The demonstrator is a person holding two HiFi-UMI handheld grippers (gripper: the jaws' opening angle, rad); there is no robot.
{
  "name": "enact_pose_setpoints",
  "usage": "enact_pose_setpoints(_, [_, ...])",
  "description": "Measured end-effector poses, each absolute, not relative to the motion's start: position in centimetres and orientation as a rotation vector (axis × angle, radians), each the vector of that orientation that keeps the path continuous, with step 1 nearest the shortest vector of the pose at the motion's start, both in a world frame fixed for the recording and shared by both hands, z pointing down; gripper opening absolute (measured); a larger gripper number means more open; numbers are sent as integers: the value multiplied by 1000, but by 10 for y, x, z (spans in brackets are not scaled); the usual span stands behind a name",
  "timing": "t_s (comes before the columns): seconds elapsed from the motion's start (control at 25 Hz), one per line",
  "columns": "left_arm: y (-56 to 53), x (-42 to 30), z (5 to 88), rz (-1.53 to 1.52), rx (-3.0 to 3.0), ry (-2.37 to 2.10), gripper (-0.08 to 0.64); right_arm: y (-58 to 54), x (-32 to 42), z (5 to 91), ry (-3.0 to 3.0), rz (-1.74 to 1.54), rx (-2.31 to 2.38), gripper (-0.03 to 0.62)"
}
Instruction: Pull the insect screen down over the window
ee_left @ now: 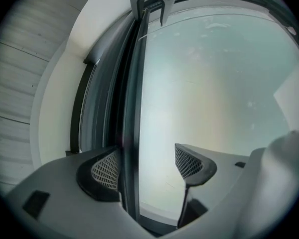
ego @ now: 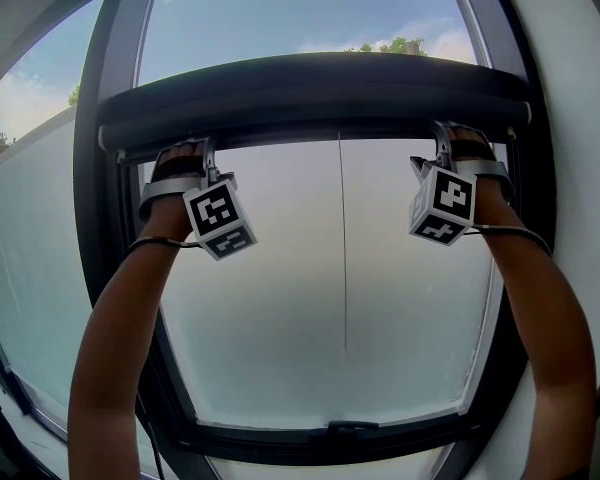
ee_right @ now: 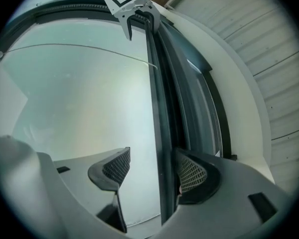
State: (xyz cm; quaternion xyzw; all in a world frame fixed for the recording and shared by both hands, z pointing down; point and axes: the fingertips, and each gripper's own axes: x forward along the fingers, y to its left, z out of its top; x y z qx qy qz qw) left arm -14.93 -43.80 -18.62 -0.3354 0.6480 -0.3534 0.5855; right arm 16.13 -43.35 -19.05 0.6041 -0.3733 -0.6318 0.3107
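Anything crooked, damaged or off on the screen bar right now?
Nothing stands out. The screen bar sits level, and the pull cord hangs straight below its middle. The left gripper and right gripper each straddle the bar's edge with their jaws apart, not clamped.

Black mesh fingers [ee_left: 105,171], black-and-white marker cubes [ego: 220,224]

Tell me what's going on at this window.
A person holds a grey two-jaw gripper in each hand up at the long dark rounded pull bar across the dark-framed window. The left gripper and right gripper each straddle the bar's edge with jaws apart, not clamped. A thin cord hangs from the bar's middle.
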Motion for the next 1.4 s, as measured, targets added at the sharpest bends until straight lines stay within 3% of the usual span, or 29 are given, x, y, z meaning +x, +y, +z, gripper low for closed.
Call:
enact_pose_setpoints(0.72, [-437, -147, -171, -872, -825, 1434, 314, -444, 170, -178, -925, -1589, 1556, 265])
enact_pose_setpoints(1.4, [-429, -146, -109, -1021, -978, 1368, 313, -439, 171, -120, -938, -1517, 1453, 265])
